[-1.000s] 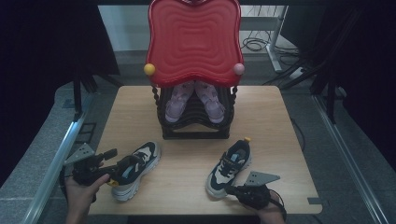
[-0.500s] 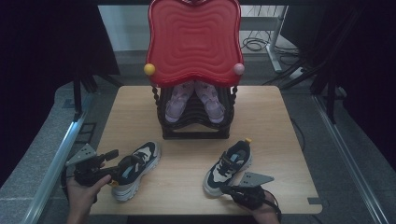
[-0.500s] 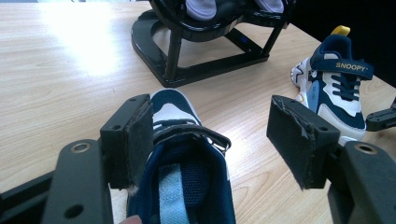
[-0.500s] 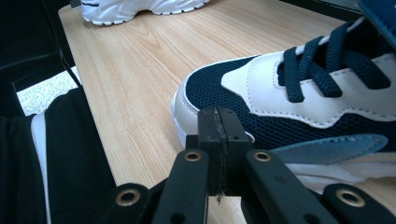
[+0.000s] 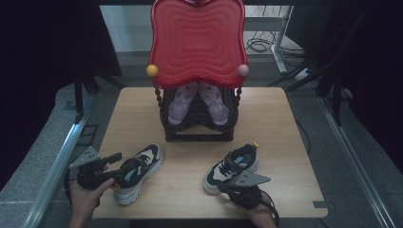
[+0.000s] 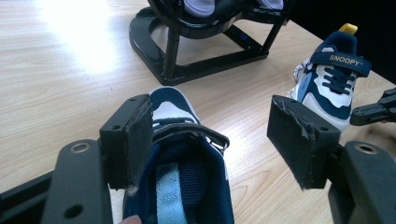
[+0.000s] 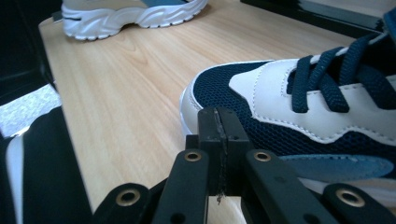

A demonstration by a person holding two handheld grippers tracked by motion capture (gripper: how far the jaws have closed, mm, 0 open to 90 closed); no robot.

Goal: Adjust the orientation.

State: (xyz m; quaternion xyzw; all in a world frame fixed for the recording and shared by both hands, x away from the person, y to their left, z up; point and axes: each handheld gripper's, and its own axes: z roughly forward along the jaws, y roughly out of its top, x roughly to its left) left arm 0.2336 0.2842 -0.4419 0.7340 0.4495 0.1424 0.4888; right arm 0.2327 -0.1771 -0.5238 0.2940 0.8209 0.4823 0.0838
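Two navy-and-white sneakers (image 5: pixel 138 173) (image 5: pixel 233 167) on the table; two lilac shoes (image 5: pixel 179 100) (image 5: pixel 212 99); one black rack (image 5: pixel 197 128).

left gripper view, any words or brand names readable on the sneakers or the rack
"SNOOPY": gold letters on the navy strap of the navy and white sneaker with the yellow heel tab, at the right of the left gripper view.
No other text can be read, neither on the nearer navy and white sneaker nor on the black shoe rack.

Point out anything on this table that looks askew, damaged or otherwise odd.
The two sneakers lie apart and splayed, not as a pair: the left sneaker angles up-right, the right sneaker likewise but far off. The pads on the left gripper fingers look frayed and chipped at the edges.
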